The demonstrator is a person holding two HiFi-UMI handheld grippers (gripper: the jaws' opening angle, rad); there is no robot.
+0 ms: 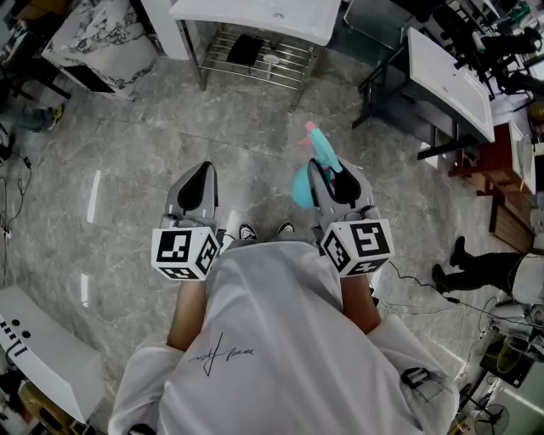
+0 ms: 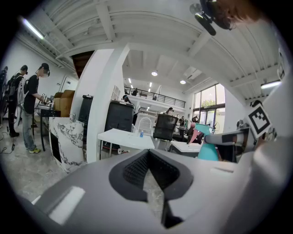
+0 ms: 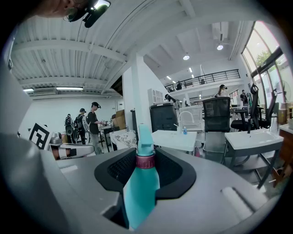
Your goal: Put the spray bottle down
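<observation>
A teal spray bottle (image 1: 302,187) with a pink nozzle is held in mid-air over the grey floor, in front of the person's waist. My right gripper (image 1: 327,170) is shut on it, the pads gripping near its pink collar. In the right gripper view the spray bottle (image 3: 139,187) stands upright between the black pads of the right gripper (image 3: 145,153). My left gripper (image 1: 204,170) hovers level beside it to the left, shut with nothing in it. In the left gripper view the left gripper (image 2: 147,153) has its tips together, and the bottle (image 2: 208,146) shows at the right.
A white table (image 1: 255,13) with a wire shelf stands ahead, and a marble-patterned cabinet (image 1: 102,38) is at the far left. White desks (image 1: 450,81) line the right side. Another person's legs (image 1: 476,268) and floor cables lie at the right. A white unit (image 1: 42,357) sits at the lower left.
</observation>
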